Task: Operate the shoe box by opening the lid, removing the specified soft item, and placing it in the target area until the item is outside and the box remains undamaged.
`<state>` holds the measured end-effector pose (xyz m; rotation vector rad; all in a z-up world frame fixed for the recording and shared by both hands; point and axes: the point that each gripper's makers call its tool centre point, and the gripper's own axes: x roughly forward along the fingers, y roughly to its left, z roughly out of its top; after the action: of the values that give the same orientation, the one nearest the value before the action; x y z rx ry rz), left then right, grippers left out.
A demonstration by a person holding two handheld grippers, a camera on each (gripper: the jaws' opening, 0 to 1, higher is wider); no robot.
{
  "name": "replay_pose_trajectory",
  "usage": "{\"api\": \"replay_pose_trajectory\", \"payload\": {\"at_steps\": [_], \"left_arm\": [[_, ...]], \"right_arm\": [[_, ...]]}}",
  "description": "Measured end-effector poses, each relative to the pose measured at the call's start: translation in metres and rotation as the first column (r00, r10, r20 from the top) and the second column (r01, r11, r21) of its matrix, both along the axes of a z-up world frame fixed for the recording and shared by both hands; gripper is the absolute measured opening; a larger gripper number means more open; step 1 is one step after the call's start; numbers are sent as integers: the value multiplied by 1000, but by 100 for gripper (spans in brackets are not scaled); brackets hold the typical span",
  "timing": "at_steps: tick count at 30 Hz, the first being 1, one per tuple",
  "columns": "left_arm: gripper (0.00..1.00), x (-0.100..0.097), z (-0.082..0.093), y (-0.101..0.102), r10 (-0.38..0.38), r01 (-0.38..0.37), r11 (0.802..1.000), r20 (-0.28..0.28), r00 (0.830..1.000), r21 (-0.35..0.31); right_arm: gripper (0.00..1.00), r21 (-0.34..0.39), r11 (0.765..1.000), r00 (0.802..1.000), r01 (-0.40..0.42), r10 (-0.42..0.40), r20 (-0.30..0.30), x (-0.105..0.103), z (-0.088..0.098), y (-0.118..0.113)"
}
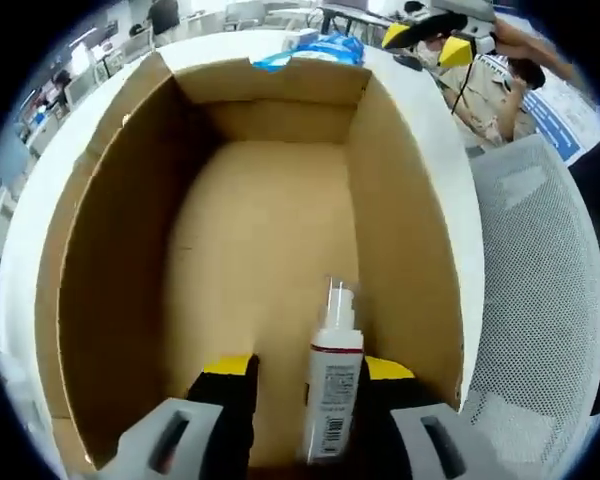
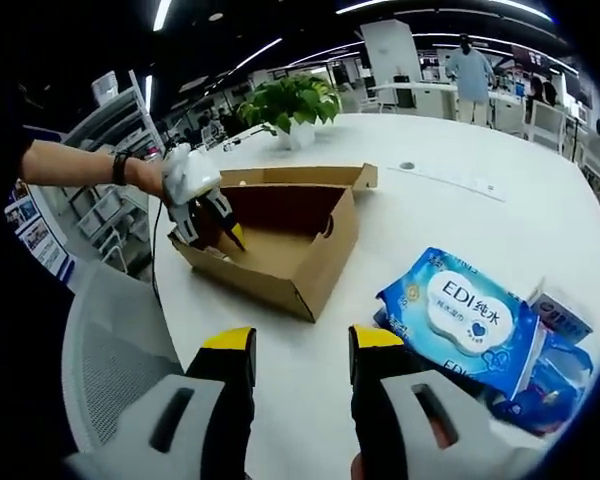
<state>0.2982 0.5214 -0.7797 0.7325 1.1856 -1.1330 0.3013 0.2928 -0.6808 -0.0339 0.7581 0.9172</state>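
An open cardboard shoe box lies under my left gripper, its lid flap folded back. A white spray bottle lies on the box floor between my left jaws, close to the right one; the jaws stand open with a gap on the bottle's left. A hand holds that gripper inside the box. A blue soft wipes pack lies on the white table outside the box, just right of my open right gripper. Beyond the box's far wall lies the blue pack.
A grey mesh chair stands beside the table, also at lower left. A potted plant sits at the table's far side. More blue packs lie at the right. A person stands far back.
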Motion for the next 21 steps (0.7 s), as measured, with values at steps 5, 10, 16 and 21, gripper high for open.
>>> {"api": "replay_pose_trajectory", "payload": {"at_steps": [5,10,16,21], "left_arm": [[37,8,-1,6,4,-4,1000,19,1000,-12],[28,15,-4,9,-4,3,1000,85,996,6],[22,16,-6,10,13,-13,1000,94,995,3],[21,16,-7,11,52,-51,999,86,995,-6]], "right_arm": [[34,-5,1000,1000,-1,1,-4,-1,-2,-1],[34,1,1000,1000,9,-9,0,1,0,-1],[33,-2,1000,1000,-2,2,-2,0,0,1],[33,1,1000,1000,-9,9,0,1,0,6]]}}
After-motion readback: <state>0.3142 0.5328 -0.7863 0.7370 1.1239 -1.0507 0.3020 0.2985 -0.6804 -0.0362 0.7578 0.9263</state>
